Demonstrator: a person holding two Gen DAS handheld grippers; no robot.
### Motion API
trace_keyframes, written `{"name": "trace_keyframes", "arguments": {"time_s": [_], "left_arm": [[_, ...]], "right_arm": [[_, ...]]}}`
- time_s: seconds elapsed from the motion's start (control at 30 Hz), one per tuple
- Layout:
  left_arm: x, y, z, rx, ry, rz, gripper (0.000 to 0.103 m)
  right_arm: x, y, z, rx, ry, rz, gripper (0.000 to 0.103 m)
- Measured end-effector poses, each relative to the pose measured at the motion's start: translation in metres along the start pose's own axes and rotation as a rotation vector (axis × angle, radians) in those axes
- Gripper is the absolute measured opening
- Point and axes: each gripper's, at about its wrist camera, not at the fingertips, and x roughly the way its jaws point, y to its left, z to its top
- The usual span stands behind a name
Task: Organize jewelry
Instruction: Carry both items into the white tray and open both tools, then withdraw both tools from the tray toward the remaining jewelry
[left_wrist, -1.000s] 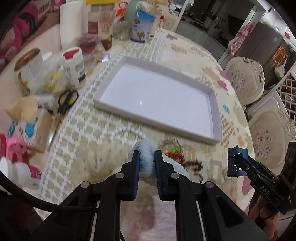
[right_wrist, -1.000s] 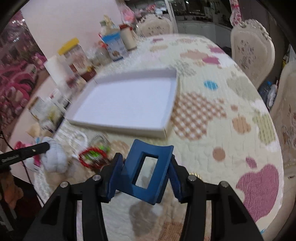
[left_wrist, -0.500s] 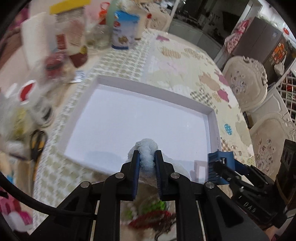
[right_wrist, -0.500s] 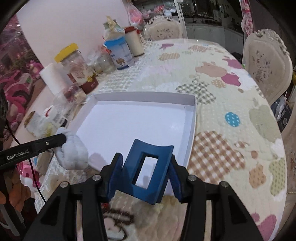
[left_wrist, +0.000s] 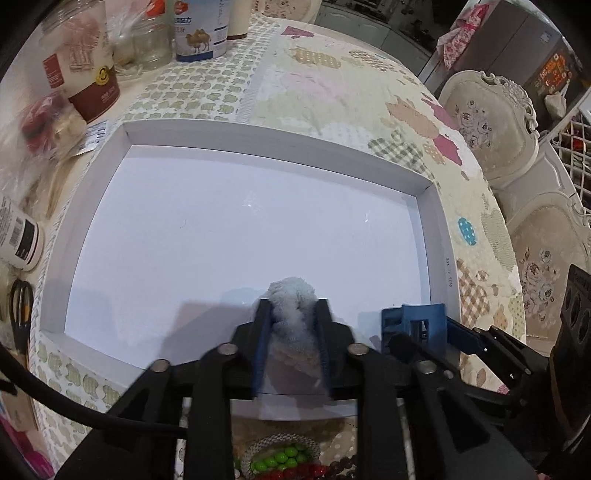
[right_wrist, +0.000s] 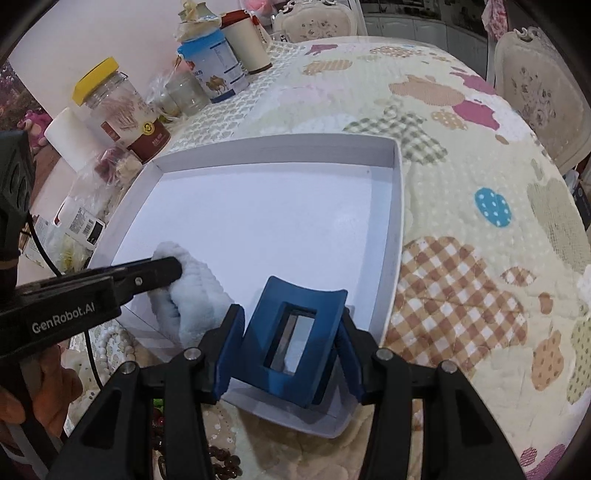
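Note:
A shallow white tray (left_wrist: 92, 173) (right_wrist: 397, 221) lies on the quilted tablecloth. My left gripper (left_wrist: 291, 310) is shut on a fluffy pale-blue scrunchie (left_wrist: 291, 299), held over the tray's near edge; the scrunchie also shows in the right wrist view (right_wrist: 192, 284). My right gripper (right_wrist: 291, 332) is shut on a blue rectangular hair claw clip (right_wrist: 295, 336), held over the tray's near right corner; the clip also shows in the left wrist view (left_wrist: 417, 325). Bead bracelets (left_wrist: 288, 459) lie on the cloth below the tray, and a white bead strand (right_wrist: 110, 343) lies at its left.
Jars, a blue tin (right_wrist: 214, 70) and a paper roll (right_wrist: 70, 136) crowd the table's left and far side. Scissors (left_wrist: 20, 310) and a white bottle (left_wrist: 18, 236) lie left of the tray. Ornate chairs (left_wrist: 491, 122) stand at the right.
Both grippers moved forward from the bracelet pile to above the tray's near edge, carrying the scrunchie and the claw clip. The tray now fills both views.

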Motion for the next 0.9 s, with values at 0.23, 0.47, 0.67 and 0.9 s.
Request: {"name": "trace_keyframes", "arguments": {"time_s": [0.23,0.47,0.67,0.9], "left_arm": [[-0.011,0.01,-0.005,-0.049,-0.002,-0.025,0.043],[-0.047,0.01,-0.02,-0.045,-0.074,0.021,0.043],[-0.078,0.008,-0.037,-0.041,-0.124,0.035,0.043],[-0.108,0.017,-0.065,-0.073,-0.161,0.051,0.043]], "right_arm": [[-0.023,0.004,-0.003,-0.014,-0.047,0.016,0.067],[-0.063,0.003,-0.008,0.021,-0.121,0.024,0.067],[-0.098,0.009,-0.02,-0.001,-0.186,0.009,0.067],[-0.129,0.003,-0.046,-0.028,-0.207,-0.012,0.067]]}}
